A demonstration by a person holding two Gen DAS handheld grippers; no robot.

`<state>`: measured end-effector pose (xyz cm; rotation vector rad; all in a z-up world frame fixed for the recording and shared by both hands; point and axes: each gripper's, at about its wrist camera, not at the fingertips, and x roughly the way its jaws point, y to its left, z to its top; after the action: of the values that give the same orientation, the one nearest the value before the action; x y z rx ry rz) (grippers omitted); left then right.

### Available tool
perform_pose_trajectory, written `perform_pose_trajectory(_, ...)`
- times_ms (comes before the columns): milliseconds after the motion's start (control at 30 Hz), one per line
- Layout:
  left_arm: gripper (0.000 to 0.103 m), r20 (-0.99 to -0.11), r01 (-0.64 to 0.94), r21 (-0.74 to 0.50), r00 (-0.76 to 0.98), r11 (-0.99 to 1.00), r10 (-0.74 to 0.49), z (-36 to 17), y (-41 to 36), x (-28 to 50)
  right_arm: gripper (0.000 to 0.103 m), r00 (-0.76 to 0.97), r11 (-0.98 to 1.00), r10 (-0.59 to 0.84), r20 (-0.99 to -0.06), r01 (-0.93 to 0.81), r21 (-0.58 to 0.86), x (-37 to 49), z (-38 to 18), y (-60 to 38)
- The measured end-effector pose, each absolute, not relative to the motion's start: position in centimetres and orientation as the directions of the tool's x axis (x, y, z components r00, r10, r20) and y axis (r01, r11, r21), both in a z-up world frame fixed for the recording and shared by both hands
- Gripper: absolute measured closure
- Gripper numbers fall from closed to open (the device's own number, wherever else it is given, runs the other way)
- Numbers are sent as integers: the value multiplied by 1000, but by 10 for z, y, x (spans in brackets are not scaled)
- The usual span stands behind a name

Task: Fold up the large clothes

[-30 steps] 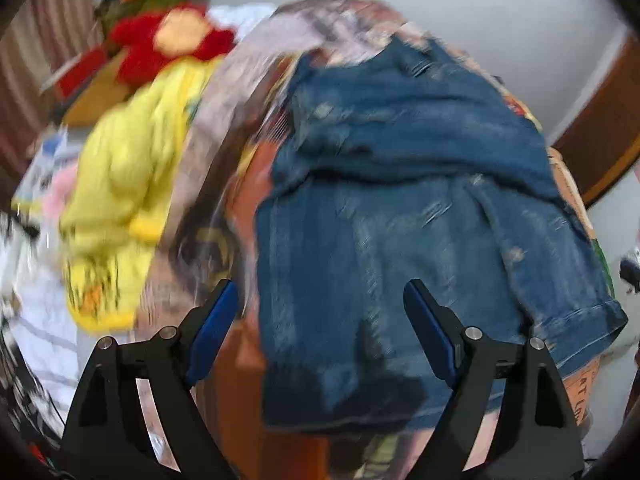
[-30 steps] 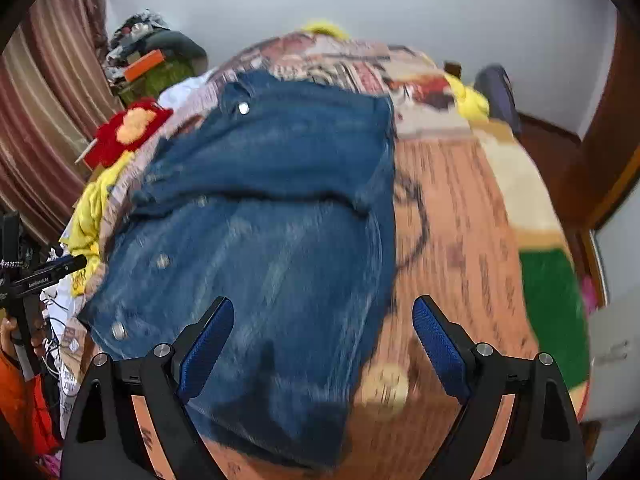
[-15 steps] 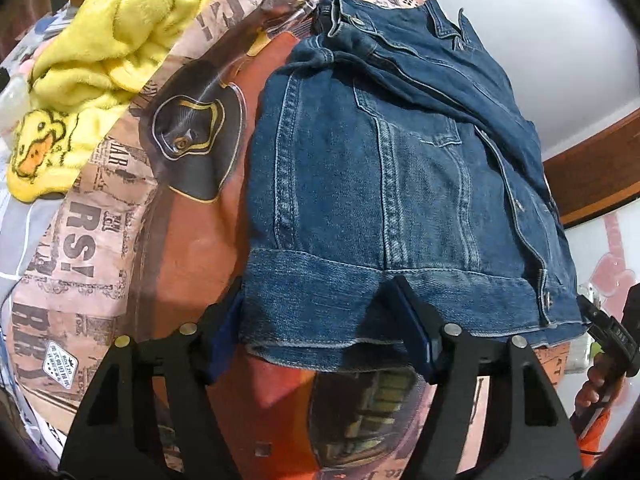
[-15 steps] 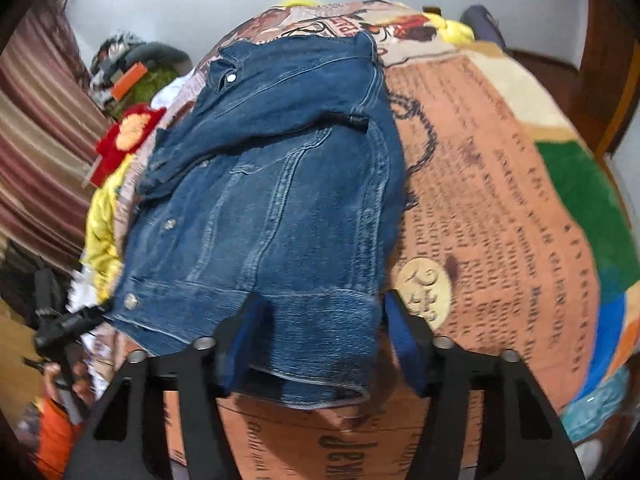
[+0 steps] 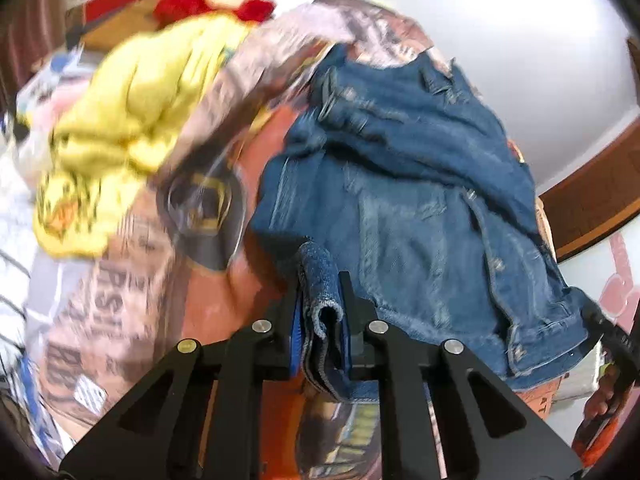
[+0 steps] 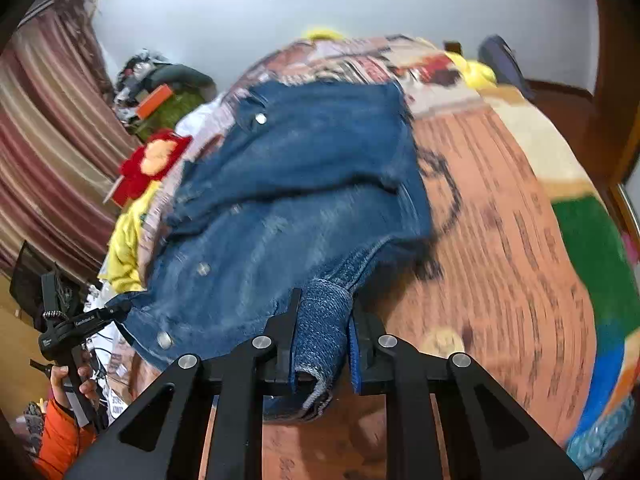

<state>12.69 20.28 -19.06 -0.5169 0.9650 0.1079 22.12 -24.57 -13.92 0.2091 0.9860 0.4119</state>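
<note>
- Looking across both wrist views, I see the printed blanket covering the bed; only my right camera shows its green and blue patches.
- On it lies the denim jacket, spread near the middle, collar end far from me, hem end lifted toward both grippers.
- My left camera alone shows the yellow garment heaped beside the jacket; the right view catches just a strip of it.
- A red plush toy sits beyond the yellow heap, visible in both.
- My left gripper is clamped narrow on a bunched fold of the jacket's hem.
- My right gripper is likewise pinched tight on the hem's other corner.
- Only the right view shows the striped curtain.
</note>
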Motion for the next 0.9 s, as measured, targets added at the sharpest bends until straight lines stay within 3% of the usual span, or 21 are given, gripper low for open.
perform_pose_trajectory(233, 89, -721, -202, -294, 688, 934, -79, -125, 195, 166, 89, 556, 898, 427, -713, -354, 261, 258, -99, -220)
perform_pose_trajectory(500, 90, -635, -149, -269, 770, 951, -59, -72, 206, 238, 89, 634, 904, 424, -647, -344, 255, 337, -60, -216)
perform_pose_trajectory(900, 90, -691, -239, -298, 722, 924, -36, -107, 239, 373, 89, 605, 918, 396, -691, -248, 308, 494, -84, -201)
